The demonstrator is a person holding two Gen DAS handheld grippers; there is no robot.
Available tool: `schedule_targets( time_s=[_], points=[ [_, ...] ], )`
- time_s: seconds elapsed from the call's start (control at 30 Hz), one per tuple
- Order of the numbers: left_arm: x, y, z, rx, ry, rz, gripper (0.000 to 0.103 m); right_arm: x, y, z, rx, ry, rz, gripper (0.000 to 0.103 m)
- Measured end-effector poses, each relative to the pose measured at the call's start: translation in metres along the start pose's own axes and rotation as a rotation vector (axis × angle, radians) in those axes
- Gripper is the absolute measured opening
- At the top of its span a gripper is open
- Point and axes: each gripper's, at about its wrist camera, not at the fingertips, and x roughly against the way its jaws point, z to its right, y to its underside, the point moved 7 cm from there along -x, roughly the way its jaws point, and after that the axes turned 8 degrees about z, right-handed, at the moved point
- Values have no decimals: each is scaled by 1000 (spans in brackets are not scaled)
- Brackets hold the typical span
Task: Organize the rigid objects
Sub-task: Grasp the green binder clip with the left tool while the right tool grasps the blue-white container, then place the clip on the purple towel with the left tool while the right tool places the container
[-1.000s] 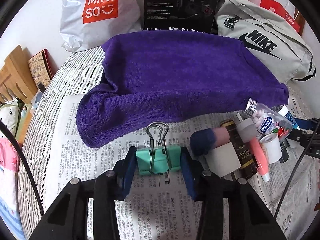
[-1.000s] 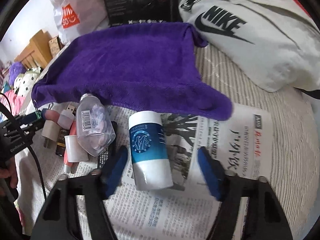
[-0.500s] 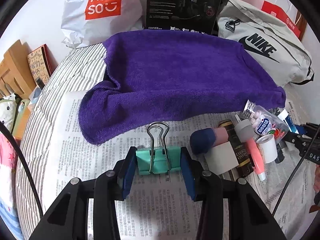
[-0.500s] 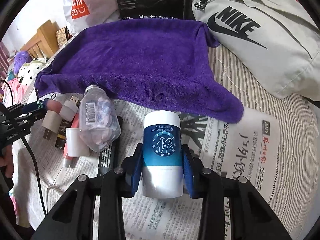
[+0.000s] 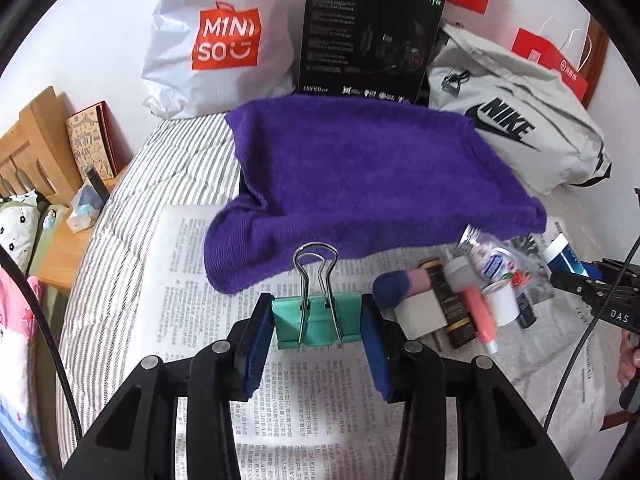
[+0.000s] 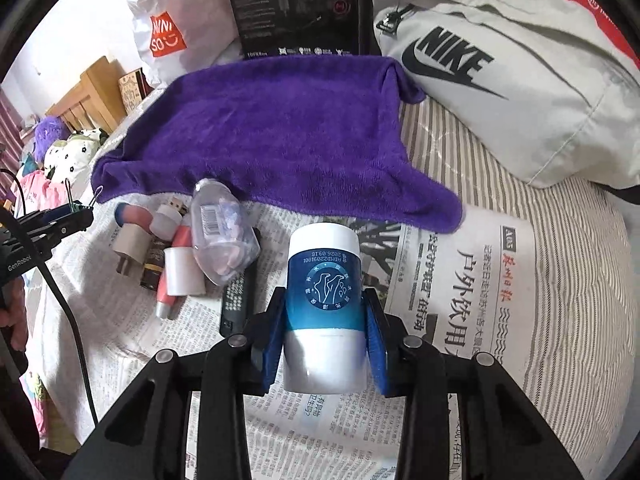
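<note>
Both wrist views look forward and down over the newspaper point(image 5: 320, 400), close in; each faces the purple towel point(image 5: 360, 184) point(image 6: 280, 128), probably from opposite sides.

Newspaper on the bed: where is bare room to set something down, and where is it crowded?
The newspaper is bare to the right of the blue-and-white bottle, below the purple towel corner. It is also bare left of the green binder clip, below the towel. It is crowded around the pile with the clear pill bottle.
</note>
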Motion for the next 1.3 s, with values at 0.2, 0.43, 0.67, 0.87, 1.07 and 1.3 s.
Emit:
schedule_targets(
  time_s=[0.2,0.43,0.67,0.87,1.07,1.3],
  points=[
    [7,-22,0,-7,22,30,40,4,-13,1,-12,-22,23,36],
    [-5,-52,-6,-3,46,44,40,3,-41,3,-5,-33,51,37],
    [-29,-81,-10,-11,64,45,40,-6,-77,0,3,-46,71,36],
    [-60,-105,-13,-10,77,34,40,-31,-109,-4,15,-50,70,36],
    [-99,-127,-4,-16,93,10,40,-69,-137,2,16,-47,55,36],
    [-146,-143,4,-36,103,-34,40,-123,-158,8,-4,-37,17,36]
  ],
)
